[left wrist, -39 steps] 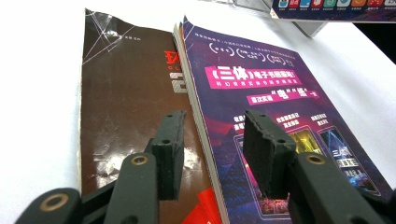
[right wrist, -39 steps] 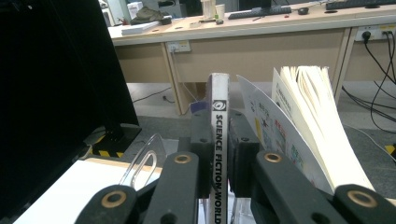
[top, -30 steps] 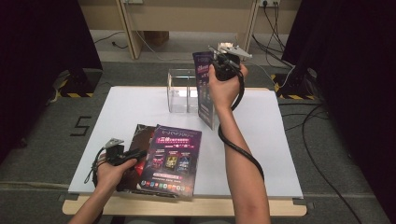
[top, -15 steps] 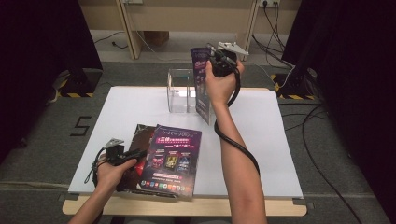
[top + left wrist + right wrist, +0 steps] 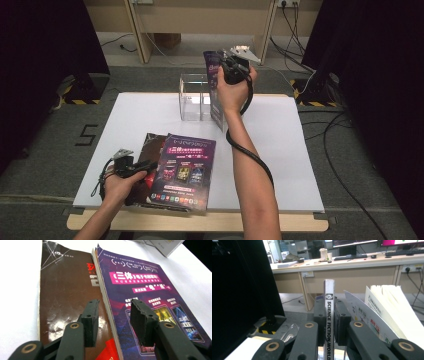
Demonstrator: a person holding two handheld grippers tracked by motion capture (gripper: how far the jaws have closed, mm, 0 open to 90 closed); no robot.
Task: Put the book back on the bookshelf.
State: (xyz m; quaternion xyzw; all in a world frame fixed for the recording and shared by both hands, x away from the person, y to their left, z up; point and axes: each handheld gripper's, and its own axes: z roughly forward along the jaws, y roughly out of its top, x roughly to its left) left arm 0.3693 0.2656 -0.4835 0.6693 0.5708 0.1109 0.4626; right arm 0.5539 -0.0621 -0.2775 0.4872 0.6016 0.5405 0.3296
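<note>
While the right tongs (image 5: 227,67) clench the spine of a purple magazine (image 5: 329,322) and hold it upright above the far edge of the counter (image 5: 300,150), just beside a clear acrylic holder (image 5: 195,97), its loose pages fan out to one side. Near the front edge, the left tongs (image 5: 113,317) stand released, jaws apart over a purple booklet (image 5: 150,295) overlapping a brown one (image 5: 65,290).
</note>
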